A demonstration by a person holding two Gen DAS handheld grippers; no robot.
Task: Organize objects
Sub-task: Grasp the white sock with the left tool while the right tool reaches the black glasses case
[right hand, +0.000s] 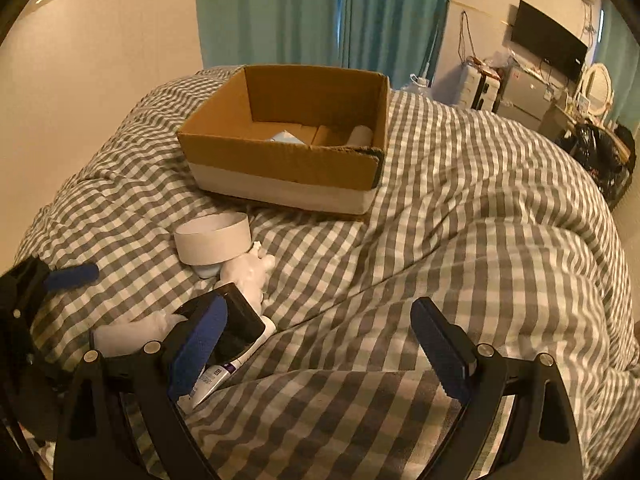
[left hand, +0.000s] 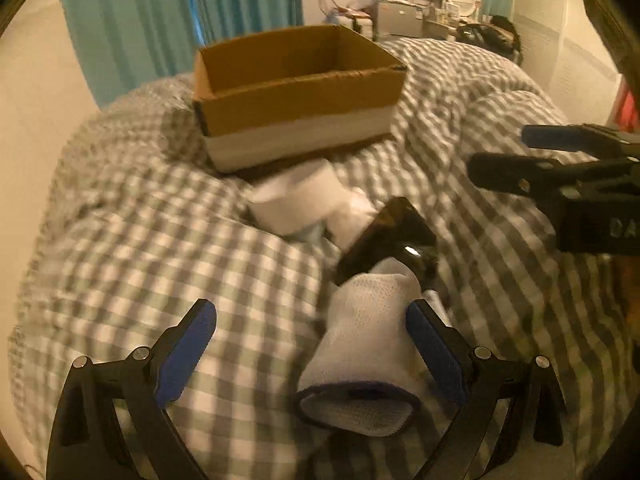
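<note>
An open cardboard box (left hand: 296, 108) stands on the checked duvet; in the right wrist view the box (right hand: 288, 160) holds a few small items. In front of it lie a white tape roll (left hand: 292, 204), a black case (left hand: 384, 240) and a white sock (left hand: 372, 344). My left gripper (left hand: 312, 344) is open, low over the duvet, with the sock lying against its right finger. My right gripper (right hand: 320, 348) is open and empty above the duvet; it also shows at the right of the left wrist view (left hand: 520, 156). The right wrist view shows the roll (right hand: 212, 244), sock (right hand: 132, 332), case (right hand: 240, 316) and a white tube (right hand: 220, 376).
The grey checked duvet (right hand: 440, 240) covers the bed in soft folds. Teal curtains (right hand: 320, 12) hang behind the box. A TV (right hand: 548, 46), a small fridge, a mirror and clutter stand at the far right of the room.
</note>
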